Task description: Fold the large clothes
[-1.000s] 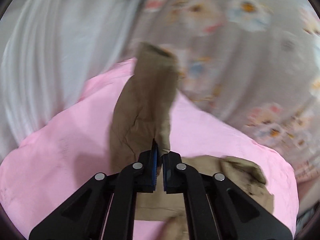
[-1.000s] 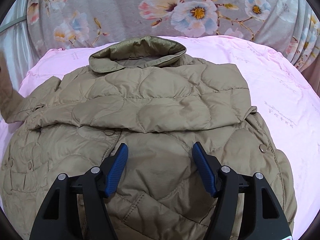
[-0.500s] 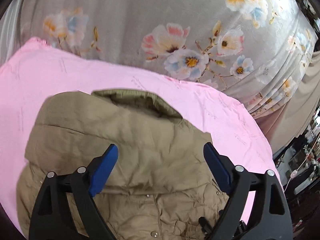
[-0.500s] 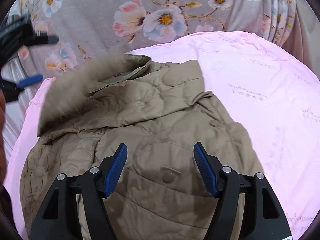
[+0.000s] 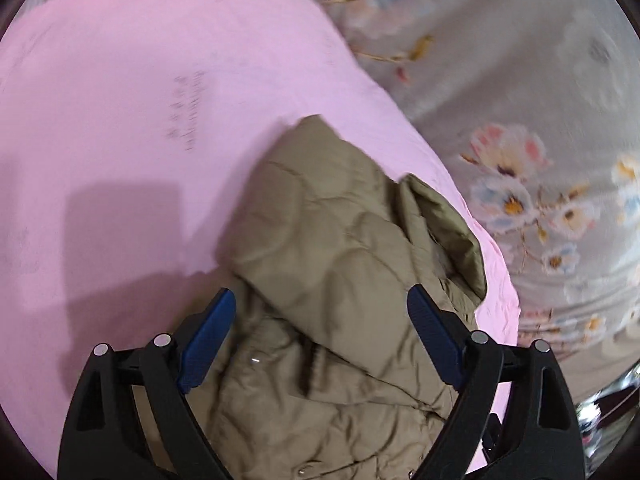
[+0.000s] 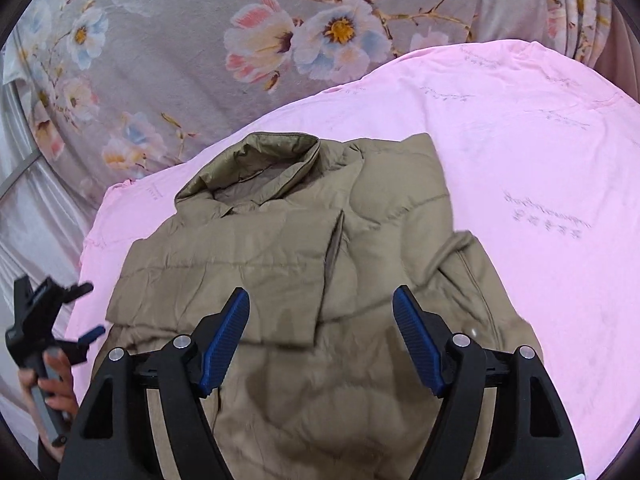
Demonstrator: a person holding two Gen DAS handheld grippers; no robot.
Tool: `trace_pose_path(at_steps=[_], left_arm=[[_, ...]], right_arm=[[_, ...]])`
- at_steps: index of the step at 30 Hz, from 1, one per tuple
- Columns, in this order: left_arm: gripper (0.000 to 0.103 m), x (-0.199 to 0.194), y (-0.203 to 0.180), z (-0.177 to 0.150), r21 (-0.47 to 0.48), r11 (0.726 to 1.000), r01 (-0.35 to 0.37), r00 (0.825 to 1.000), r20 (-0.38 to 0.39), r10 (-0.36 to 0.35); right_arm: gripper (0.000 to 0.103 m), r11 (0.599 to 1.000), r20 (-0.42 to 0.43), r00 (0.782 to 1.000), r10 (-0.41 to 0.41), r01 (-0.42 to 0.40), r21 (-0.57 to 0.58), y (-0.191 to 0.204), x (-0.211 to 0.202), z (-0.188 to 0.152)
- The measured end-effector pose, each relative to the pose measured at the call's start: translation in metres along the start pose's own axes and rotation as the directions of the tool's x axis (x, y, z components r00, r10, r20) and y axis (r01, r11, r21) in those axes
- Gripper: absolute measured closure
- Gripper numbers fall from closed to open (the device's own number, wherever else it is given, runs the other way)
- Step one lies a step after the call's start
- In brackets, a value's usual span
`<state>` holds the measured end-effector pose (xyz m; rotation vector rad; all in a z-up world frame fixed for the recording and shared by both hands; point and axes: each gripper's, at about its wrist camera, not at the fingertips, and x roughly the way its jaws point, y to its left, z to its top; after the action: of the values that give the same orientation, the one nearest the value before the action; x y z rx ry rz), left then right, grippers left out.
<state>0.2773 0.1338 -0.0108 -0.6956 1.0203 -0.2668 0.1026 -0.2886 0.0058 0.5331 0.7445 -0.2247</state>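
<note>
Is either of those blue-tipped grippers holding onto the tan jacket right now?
No. The left gripper and the right gripper both stand wide open above the quilted jacket, with nothing pinched between their fingers.

jacket [image 6: 304, 264]: matt quilted cloth | sheet [image 6: 540, 168]: smooth pink cloth | curtain [image 6: 168, 40]: floral fabric

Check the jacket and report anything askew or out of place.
The jacket lies on the pink sheet with both sleeves folded across the chest. The collar stands up, rumpled. Nothing looks damaged. The left gripper and right gripper are both open.
</note>
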Motion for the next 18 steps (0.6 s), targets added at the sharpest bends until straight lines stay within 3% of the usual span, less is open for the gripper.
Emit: trace_pose_path(at_steps=[3,8,10,12,15,17,18], left_arm=[[0.018,0.007,0.019,0.003,-0.082,0.995,0.052,0.998,-0.025,-0.054],[0.021,0.017,0.023,0.009,-0.144,0.983,0.113,0.992,-0.033,-0.119],[0.023,0.019,0.022,0.012,-0.171,0.973,0.155,0.986,-0.04,-0.164],[0.023,0.018,0.02,0.014,-0.189,0.965,0.183,0.98,-0.043,-0.194],[0.025,0.019,0.013,0.015,-0.188,0.964,0.186,0.979,-0.047,-0.198],[0.033,0.021,0.009,0.015,-0.192,0.964,0.182,0.979,-0.052,-0.195],[0.046,0.02,0.005,0.016,-0.181,0.965,0.187,0.978,-0.055,-0.2]], right_arm=[[0.031,1.0,-0.029,1.0,0.012,-0.012,0.008,0.004,0.022,0.011],[0.031,0.996,-0.097,0.995,0.027,-0.018,0.086,-0.001,0.056,0.013],[0.035,0.997,-0.099,0.995,0.03,-0.022,0.08,0.001,0.063,0.012],[0.063,0.998,-0.098,0.995,0.035,-0.03,0.05,0.005,0.066,0.012],[0.089,0.999,-0.088,0.995,0.041,-0.04,0.011,0.012,0.067,0.016],[0.091,0.998,-0.051,0.997,0.06,-0.06,-0.014,0.018,0.058,0.023],[0.092,0.998,-0.02,0.998,0.063,-0.064,-0.028,0.021,0.05,0.028]])
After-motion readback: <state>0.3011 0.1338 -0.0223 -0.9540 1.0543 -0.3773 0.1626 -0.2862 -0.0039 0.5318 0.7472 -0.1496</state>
